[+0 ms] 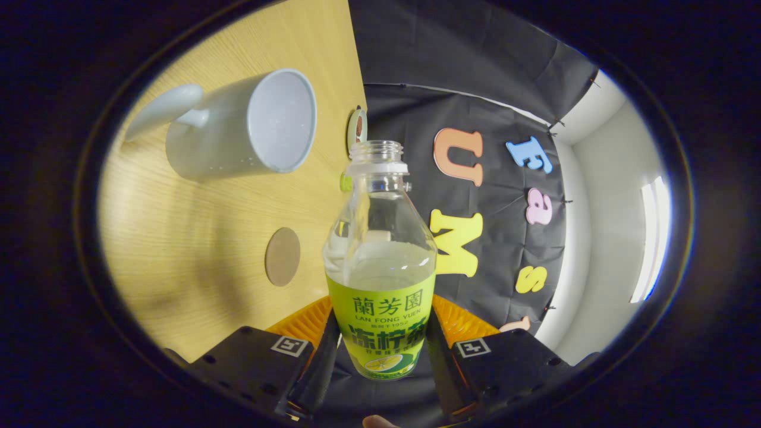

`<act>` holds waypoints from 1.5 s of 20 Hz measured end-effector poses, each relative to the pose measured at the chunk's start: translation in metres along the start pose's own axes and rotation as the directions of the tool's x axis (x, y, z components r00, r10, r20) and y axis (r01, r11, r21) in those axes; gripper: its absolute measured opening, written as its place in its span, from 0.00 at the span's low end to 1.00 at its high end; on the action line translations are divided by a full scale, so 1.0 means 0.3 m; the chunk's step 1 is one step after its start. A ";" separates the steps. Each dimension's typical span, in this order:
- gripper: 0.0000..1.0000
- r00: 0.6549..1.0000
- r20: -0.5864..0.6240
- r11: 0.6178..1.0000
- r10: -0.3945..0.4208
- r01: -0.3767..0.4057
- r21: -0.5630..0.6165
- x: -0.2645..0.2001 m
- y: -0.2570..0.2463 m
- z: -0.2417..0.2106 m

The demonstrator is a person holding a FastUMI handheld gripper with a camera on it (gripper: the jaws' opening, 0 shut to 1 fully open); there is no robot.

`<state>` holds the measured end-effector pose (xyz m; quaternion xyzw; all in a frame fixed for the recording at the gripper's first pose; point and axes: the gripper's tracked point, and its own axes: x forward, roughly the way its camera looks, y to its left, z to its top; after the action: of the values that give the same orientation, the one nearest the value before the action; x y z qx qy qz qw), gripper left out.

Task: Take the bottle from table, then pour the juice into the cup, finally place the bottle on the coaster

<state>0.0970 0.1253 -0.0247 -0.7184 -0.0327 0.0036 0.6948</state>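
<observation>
We see the gripper [380, 351] clamped on the bottle [380, 267], which blocks the way straight ahead | cup [238, 128] stands beyond, to one side | open wood of the table [178, 249] lies around the coaster [282, 257] | booth wall closes the far side

Green-labelled clear bottle [380, 261], pale grey cup [250, 128], brown coaster [282, 257].

Dim, warm fisheye view, edges warped, bright window strip [651, 238].
</observation>
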 end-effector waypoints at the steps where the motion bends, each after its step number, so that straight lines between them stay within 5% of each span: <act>1: 0.76 1.000 0.003 1.000 -0.005 0.005 -0.012 0.000 -0.004 0.003; 30: 0.75 0.998 0.014 0.984 -0.067 0.068 -0.163 0.028 -0.117 -0.003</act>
<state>0.1040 0.1260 0.0108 -0.7713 -0.0601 -0.0197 0.6333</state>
